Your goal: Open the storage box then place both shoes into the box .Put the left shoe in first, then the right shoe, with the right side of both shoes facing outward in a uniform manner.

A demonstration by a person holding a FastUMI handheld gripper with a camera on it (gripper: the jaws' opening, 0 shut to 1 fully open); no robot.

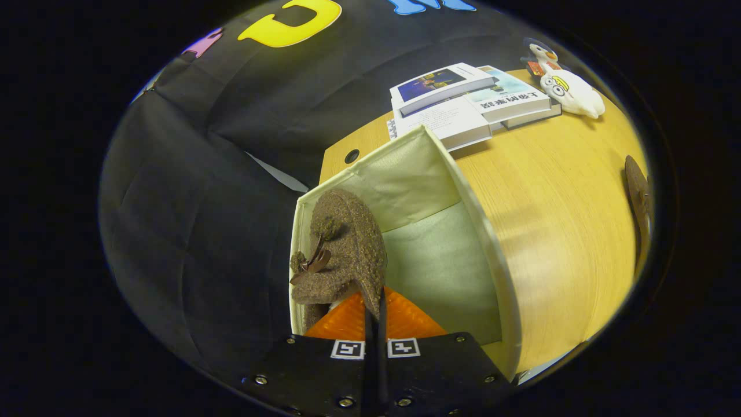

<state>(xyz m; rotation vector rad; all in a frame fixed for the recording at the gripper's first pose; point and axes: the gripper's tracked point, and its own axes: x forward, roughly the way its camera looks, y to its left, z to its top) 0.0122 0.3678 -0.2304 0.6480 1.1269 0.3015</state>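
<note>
In the gripper view, the gripper (375, 321) has its two fingers pressed nearly together, pinching the edge of a fuzzy brown shoe (341, 249) between them. The shoe hangs down inside the open storage box (486, 243), hard against the box's left wall, with a small dark bow on its side. The box is a pale fabric one, its lid no longer in the way and its inner floor bare beyond the shoe. It stands on a wooden table (556, 191), close to the table's near-left corner.

A second brown shoe (638, 191) lies at the table's far right edge, well apart from the box, and shows only as a sliver. At the table's back edge sits a stack of books (463, 101), with a white plush toy (564, 87) just beside them toward the back right corner.

Judging by this, the box is open and the first shoe is being lowered in; whether it is the left one cannot be told. The next move seems to call for settling this shoe on the box floor along the left wall, spreading the fingers, lifting clear, then reaching across the table for the other shoe and matching its facing.
</note>
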